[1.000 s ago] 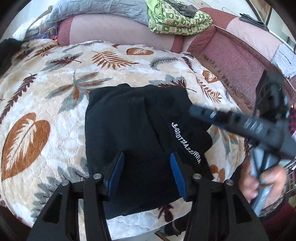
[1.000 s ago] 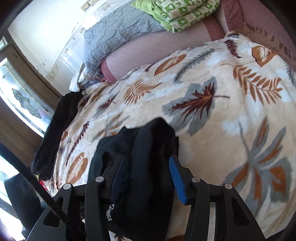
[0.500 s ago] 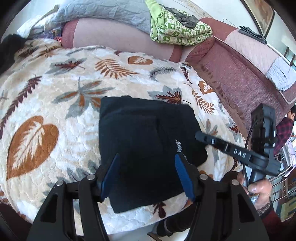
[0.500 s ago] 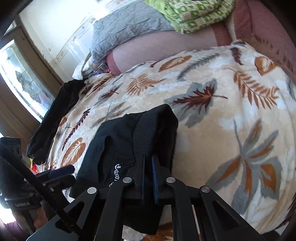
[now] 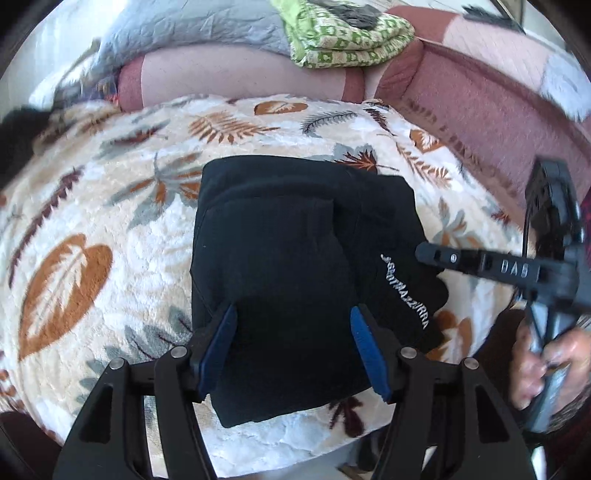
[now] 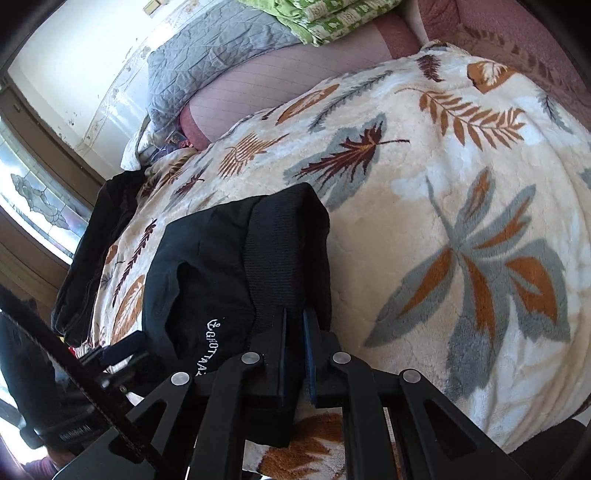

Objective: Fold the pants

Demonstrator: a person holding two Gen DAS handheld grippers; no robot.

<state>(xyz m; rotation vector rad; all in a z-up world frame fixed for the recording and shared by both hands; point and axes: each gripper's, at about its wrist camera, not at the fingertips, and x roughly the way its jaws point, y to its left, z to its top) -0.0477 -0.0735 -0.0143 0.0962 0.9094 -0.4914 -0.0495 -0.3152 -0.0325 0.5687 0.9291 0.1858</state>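
Two tongs are on the job and one pair of black pants sits folded into a compact bundle on the leaf-print blanket, close to the near edge of the bed. Left tongs hang over the near end of the bundle with their blue pads spread wide, released, nothing between them, the black cloth showing in the gap. Over on the right side of the bundle, the right tongs are clenched tight on the pants, pinching the thick ribbed band at the near right corner of the fold. White lettering runs along the right flank of the pants, just beside where that grip sits. From the left wrist view the right tool's black body reaches in from the right edge, with the person's hand wrapped round its handle. Up at the far edge of the bed, a pink bolster lies across, a grey quilt draped on top of it and a green patterned blanket folded just beside. Another dark garment lies at the bed's left edge, well apart from the pants.
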